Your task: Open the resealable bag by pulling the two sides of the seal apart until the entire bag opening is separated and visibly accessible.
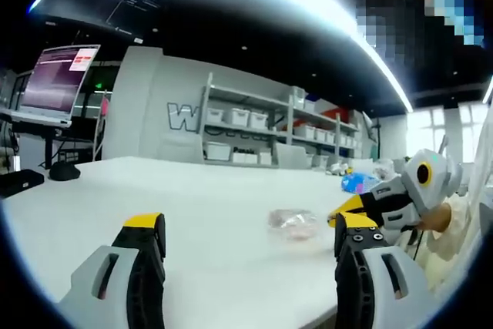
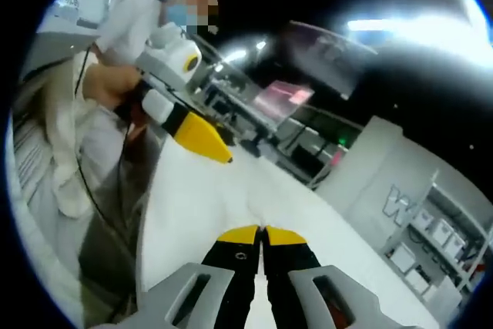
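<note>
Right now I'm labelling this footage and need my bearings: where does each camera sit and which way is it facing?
Left gripper view: rides the left hand-held gripper, jaws apart, facing across the white table at the resealable bag and shelving; the right hand-held gripper enters from the right.
Right gripper view: rides the right hand-held gripper, jaws closed, facing the left hand-held gripper and the person's hand.
Shared: table, each other's gripper.

White table [image 1: 208,190], storage shelves [image 1: 254,125], dark ceiling.

My left gripper [image 1: 250,243] hangs with jaws wide apart over the white table [image 1: 192,190]; the clear bag [image 1: 293,223] lies right of centre.
</note>
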{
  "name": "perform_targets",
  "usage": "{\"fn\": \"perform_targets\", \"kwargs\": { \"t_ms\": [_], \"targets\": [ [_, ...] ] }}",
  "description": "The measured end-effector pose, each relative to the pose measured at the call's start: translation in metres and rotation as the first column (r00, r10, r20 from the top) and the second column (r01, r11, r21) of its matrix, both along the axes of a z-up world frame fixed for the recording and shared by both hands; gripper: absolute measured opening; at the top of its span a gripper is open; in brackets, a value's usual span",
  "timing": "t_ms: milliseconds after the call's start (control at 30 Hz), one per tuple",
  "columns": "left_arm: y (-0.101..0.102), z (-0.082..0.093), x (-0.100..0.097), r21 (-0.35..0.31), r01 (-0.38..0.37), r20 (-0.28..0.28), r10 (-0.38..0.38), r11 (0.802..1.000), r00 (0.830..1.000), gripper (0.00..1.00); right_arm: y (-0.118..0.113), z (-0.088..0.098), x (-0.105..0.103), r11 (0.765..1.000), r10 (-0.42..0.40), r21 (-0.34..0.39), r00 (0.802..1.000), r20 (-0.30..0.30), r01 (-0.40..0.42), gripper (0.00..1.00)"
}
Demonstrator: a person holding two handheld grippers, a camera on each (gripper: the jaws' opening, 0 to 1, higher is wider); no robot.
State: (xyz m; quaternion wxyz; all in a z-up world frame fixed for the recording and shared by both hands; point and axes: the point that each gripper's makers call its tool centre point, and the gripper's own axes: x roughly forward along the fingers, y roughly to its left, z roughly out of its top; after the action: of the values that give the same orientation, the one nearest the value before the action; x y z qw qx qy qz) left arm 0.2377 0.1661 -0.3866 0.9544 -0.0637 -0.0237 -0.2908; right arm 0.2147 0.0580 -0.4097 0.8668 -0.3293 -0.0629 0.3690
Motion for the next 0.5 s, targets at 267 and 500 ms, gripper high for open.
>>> {"fn": "perform_targets", "kwargs": {
  "t_ms": [267,500],
  "targets": [
    [-0.0023,-0.0017,-0.001,0.004,0.011,-0.003,-0.011,1.0,1.0,0.87,-0.0026,-0.0046,-0.0032,0.998,-0.016,0.057,0.996,-0.091,0.022,0.0],
    [-0.008,-0.001,-0.0051,-0.011,0.049,-0.004,-0.049,0.999,0.999,0.79,-0.0039,-0.0082,-0.0052,0.994,-0.025,0.099,0.987,-0.156,0.041,0.0]
  ]
}}
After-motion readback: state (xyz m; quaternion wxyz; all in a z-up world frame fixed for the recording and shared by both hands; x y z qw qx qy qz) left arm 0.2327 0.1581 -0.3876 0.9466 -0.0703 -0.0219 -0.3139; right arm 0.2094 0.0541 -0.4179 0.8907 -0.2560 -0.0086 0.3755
